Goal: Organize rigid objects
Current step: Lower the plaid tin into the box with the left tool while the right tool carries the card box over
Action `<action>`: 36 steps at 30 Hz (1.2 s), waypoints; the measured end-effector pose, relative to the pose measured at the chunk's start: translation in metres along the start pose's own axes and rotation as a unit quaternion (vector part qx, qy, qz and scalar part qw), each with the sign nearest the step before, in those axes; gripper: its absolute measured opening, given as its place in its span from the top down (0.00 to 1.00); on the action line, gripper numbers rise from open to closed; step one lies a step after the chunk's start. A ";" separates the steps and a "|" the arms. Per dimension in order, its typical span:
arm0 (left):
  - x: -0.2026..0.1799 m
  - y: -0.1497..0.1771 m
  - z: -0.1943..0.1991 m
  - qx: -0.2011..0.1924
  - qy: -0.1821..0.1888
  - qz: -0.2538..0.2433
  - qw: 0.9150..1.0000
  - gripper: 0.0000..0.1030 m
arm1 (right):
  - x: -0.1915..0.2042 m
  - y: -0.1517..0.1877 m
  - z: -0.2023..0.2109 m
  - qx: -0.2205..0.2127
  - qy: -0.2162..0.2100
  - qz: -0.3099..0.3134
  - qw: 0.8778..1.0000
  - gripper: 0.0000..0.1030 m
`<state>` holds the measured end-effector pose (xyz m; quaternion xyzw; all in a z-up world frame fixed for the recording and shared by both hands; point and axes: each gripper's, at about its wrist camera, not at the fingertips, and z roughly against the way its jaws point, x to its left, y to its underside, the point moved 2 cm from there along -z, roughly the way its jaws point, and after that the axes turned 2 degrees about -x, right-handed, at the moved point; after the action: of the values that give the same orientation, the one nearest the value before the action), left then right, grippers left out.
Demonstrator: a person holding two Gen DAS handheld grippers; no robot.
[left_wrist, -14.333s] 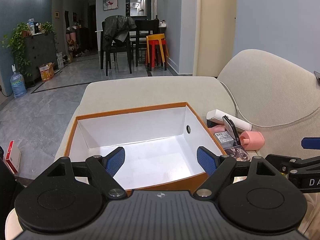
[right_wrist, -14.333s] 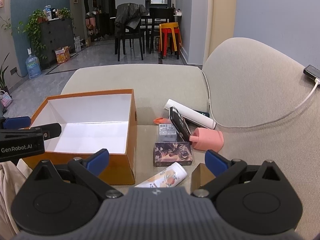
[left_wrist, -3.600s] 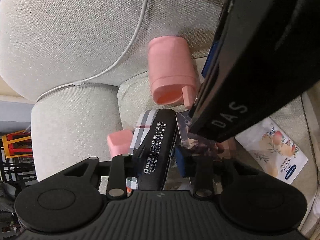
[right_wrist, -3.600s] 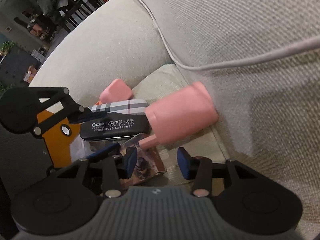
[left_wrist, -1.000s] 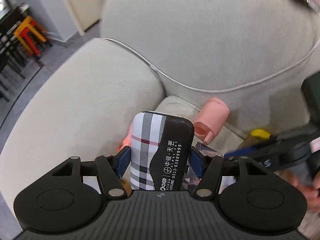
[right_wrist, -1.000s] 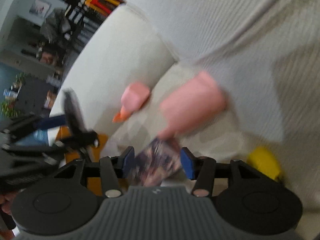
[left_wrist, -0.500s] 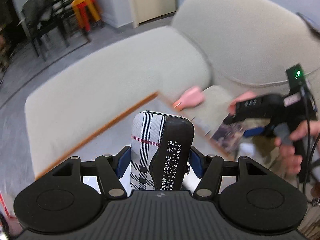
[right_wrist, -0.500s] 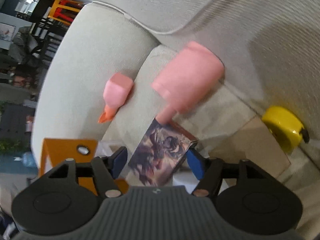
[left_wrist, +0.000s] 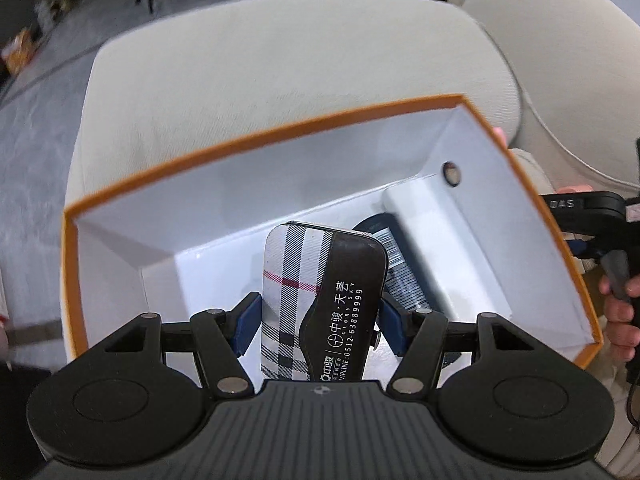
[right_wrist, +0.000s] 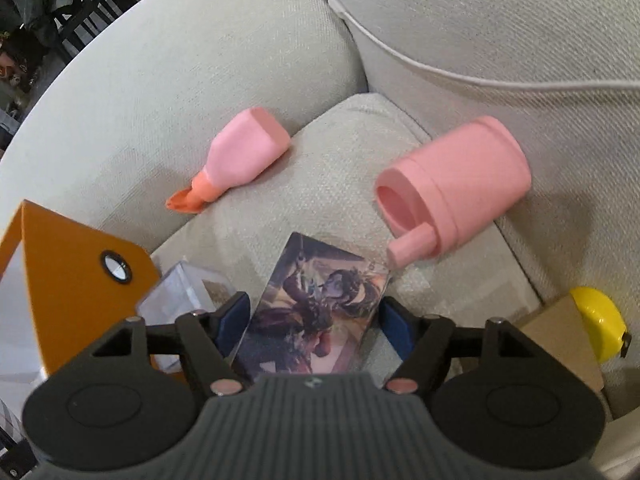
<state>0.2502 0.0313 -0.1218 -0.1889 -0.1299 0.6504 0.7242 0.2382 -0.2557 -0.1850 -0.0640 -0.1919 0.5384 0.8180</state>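
My left gripper (left_wrist: 318,320) is shut on a plaid and black tin case (left_wrist: 320,304) and holds it over the open orange box (left_wrist: 280,132) with white inside. In the box lie a white tube (left_wrist: 444,244) and a dark cylinder (left_wrist: 394,256). My right gripper (right_wrist: 314,320) is shut on a picture card box (right_wrist: 316,312) just above the sofa seat. A pink cup-shaped piece (right_wrist: 456,184) lies just ahead of it to the right, and a pink and orange piece (right_wrist: 240,156) lies ahead to the left.
A clear plastic case (right_wrist: 184,296) sits beside the orange box's outer wall (right_wrist: 72,272). A yellow tape measure (right_wrist: 600,320) and a brown cardboard piece (right_wrist: 560,340) lie at the right. A white cable (right_wrist: 440,72) runs over the sofa back. The other gripper shows at the right edge (left_wrist: 580,216).
My left gripper has swung with the tin case from beside the sofa back to above the inside of the orange box. My right gripper still holds the card box, slightly shifted.
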 end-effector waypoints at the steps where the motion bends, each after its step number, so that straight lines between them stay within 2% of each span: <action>1: 0.003 0.000 -0.003 0.005 0.002 0.010 1.000 0.31 | 0.000 -0.001 -0.001 0.003 0.000 0.002 1.000 0.32; 8: 0.012 -0.002 -0.019 0.024 0.002 0.068 0.997 0.31 | 0.002 0.008 0.016 -0.013 -0.015 0.053 0.998 0.38; 15: 0.016 0.000 -0.030 0.032 0.002 0.098 0.995 0.31 | 0.013 0.012 0.069 -0.091 -0.035 0.128 0.987 0.40; 20: 0.023 0.003 -0.015 0.013 0.001 0.113 0.993 0.31 | 0.027 0.004 0.125 -0.151 -0.081 0.166 0.971 0.40; 25: 0.031 0.009 0.006 -0.007 -0.004 0.123 0.992 0.31 | 0.064 0.014 0.168 -0.187 -0.152 0.236 0.941 0.41; 28: 0.037 0.011 0.008 -0.007 -0.008 0.135 0.991 0.31 | 0.089 0.025 0.171 -0.169 -0.196 0.280 0.924 0.41; 31: 0.043 0.014 0.006 -0.001 -0.011 0.150 0.989 0.31 | 0.120 0.042 0.149 -0.116 -0.213 0.329 0.913 0.41; 36: 0.051 0.014 -0.001 0.013 -0.012 0.159 0.987 0.31 | 0.149 0.055 0.083 -0.001 -0.220 0.337 0.915 0.41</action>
<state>0.2444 0.0826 -0.1319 -0.1896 -0.0980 0.7611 0.6125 0.2108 -0.1070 -0.0891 -0.0051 -0.3346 0.7825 0.5251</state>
